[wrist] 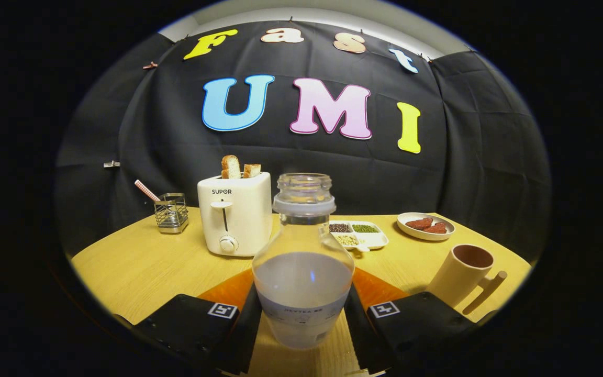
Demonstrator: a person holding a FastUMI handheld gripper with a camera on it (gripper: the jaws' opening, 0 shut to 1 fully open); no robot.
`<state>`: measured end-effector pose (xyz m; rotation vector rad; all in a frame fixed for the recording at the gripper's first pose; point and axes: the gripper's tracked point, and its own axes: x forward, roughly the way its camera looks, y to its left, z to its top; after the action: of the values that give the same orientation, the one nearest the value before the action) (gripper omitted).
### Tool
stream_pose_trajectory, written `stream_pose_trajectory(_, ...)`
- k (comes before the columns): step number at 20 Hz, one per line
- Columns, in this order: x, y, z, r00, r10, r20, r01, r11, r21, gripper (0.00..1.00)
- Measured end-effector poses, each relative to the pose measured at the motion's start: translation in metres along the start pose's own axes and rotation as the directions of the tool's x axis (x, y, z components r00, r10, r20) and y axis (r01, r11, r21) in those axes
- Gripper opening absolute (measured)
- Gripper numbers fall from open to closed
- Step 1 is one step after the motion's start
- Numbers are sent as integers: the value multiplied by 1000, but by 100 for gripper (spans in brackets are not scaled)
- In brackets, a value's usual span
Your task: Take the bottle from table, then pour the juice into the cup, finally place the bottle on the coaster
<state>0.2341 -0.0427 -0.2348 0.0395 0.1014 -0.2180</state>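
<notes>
Gripper (303,314) fingers closed against both sides of upright, uncapped bottle (303,262), holding it

Hand-held gripper (302,319): two broad matte-black fingers (191,324), blocky, with rounded outer corners. One small square white tag with a black pattern on top of each, near the inner edge. Thin, flat, dark inner pads. Tiny dark screw heads along the left block's edge.
</notes>
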Motion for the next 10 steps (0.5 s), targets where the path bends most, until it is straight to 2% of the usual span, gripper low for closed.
stream_pose_trajectory(4,-7,10,13,997,80,15,-80,996,38,72)
stream_pose_trajectory(7,-16,5,23,996,89,16,-90,995,54,72)
stream_pose_trajectory(10,-21,8,36,991,136,6,-136,978,156,71)
